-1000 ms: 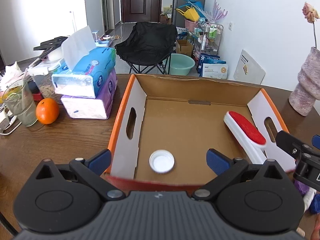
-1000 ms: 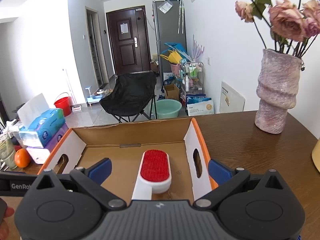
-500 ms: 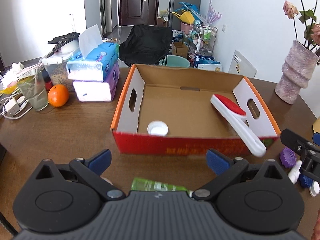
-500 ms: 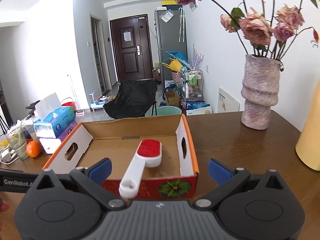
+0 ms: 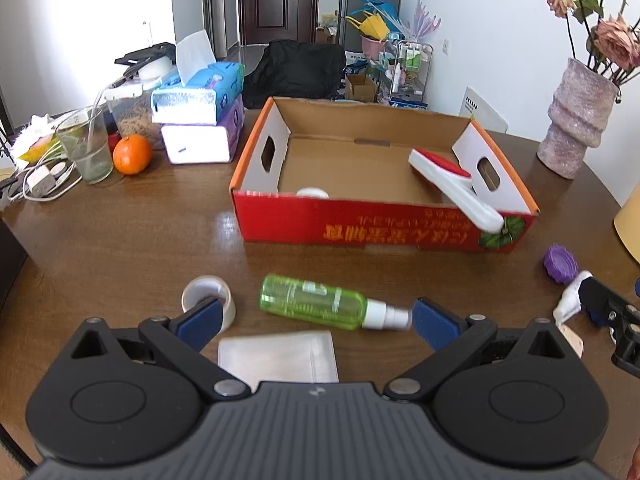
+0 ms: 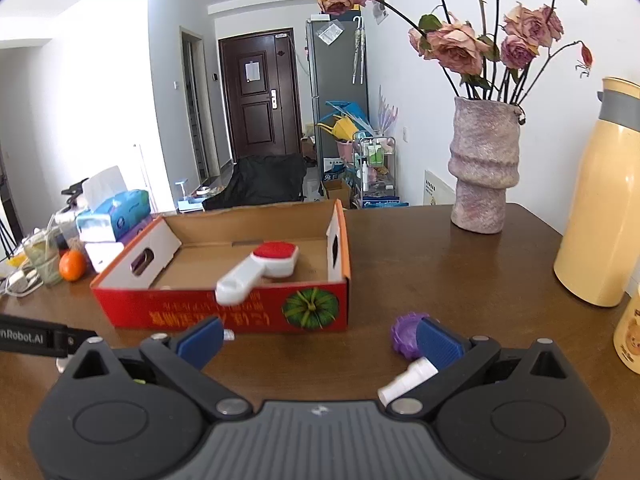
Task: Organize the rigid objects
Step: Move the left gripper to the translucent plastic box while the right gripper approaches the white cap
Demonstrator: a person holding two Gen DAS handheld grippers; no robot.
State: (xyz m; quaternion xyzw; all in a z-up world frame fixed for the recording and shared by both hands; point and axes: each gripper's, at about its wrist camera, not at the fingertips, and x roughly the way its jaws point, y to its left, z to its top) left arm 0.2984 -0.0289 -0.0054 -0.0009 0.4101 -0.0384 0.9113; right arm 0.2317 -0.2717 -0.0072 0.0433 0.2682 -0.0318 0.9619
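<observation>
A red cardboard box (image 5: 380, 232) (image 6: 224, 312) sits mid-table. In it lie a white brush with a red pad (image 5: 452, 180) (image 6: 260, 268), its handle over the front wall, and a white cap (image 5: 313, 193). My left gripper (image 5: 316, 320) is open, empty, above a green spray bottle (image 5: 316, 302), a tape roll (image 5: 208, 294) and a flat silver pouch (image 5: 280, 356). My right gripper (image 6: 320, 340) is open, empty, near a purple cap (image 6: 402, 334) (image 5: 560, 266) and a small white bottle (image 6: 404, 382) (image 5: 570, 296).
Tissue boxes (image 5: 200, 116), an orange (image 5: 132, 154), a glass (image 5: 84, 152) and chargers stand at the left. A stone vase with dried roses (image 6: 484, 172) and a yellow thermos (image 6: 600, 200) stand at the right. Brown table (image 5: 120, 248) all round.
Both grippers have pulled back and up from the box toward the table's near edge. The brush stays in the box. The bottle, tape roll, pouch and purple cap have come into view.
</observation>
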